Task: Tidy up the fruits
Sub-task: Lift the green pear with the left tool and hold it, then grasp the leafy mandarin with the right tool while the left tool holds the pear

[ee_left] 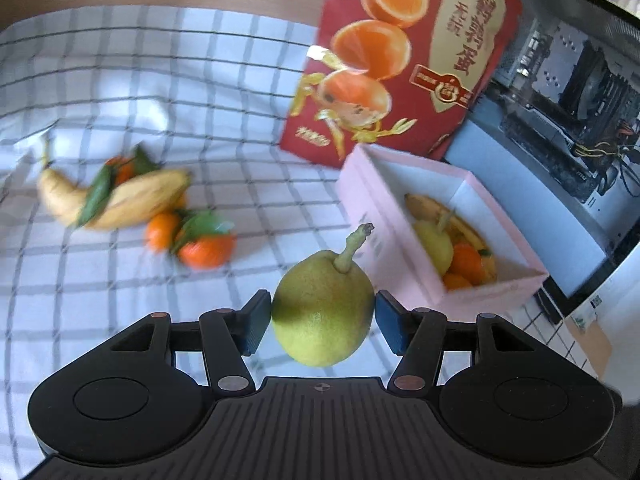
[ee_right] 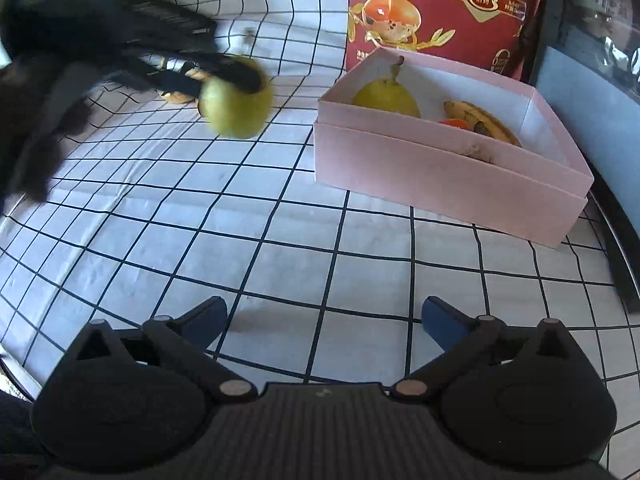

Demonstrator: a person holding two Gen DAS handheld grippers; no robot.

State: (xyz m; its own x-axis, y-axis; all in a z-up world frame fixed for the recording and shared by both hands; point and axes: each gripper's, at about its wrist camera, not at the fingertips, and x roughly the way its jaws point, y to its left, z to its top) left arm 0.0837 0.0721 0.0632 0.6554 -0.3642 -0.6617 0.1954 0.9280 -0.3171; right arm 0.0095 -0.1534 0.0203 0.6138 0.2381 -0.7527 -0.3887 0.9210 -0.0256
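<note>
Left wrist view: left gripper (ee_left: pixel 323 320) pinches a pear (ee_left: pixel 323 312) near the pink box (ee_left: pixel 400 232); right gripper (ee_right: pixel 324 322) gapes empty. Rounded skin could slip before reaching the box.

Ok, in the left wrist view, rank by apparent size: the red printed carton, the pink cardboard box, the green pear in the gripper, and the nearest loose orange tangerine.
1. Red printed carton
2. Pink cardboard box
3. Green pear, enlarged by sitting close to the camera
4. Orange tangerine
</note>
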